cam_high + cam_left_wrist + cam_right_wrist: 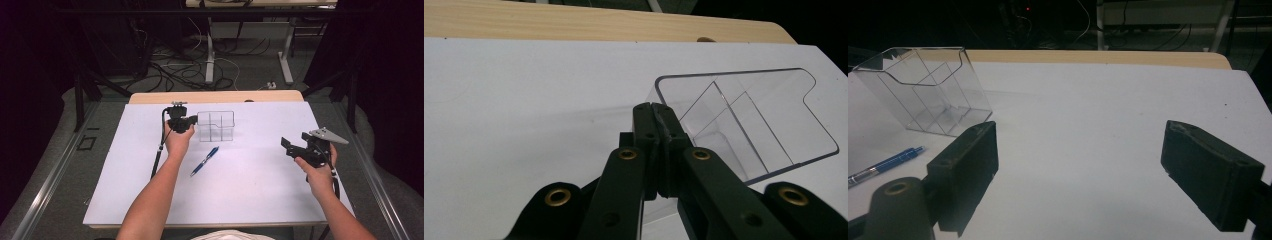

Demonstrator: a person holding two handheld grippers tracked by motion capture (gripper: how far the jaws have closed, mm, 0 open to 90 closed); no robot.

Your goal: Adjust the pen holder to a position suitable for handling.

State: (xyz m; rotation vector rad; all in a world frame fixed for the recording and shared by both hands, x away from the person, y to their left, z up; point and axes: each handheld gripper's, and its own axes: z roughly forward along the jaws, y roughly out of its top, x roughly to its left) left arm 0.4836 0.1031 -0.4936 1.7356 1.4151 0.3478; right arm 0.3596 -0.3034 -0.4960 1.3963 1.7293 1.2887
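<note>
**Left gripper pinched on organizer wall, right idle**

Left gripper point(655, 106) fully closed, clamped on near corner wall of clear organizer point(754, 120), edge of wall caught between pads. Probably gripped there to steady or reposition it, since thin plastic offers no other purchase. Organizer point(216, 126) upright near far middle of white mat point(250, 190), compartments facing up, empty. Blue pen point(205, 161) flat on mat just in front of organizer, apart from it, likely next to go in. Right gripper point(1078, 165) wide open, holding nothing, hovering over right side of mat point(1088, 100), well away from pen point(885, 164), apparently waiting.
</note>
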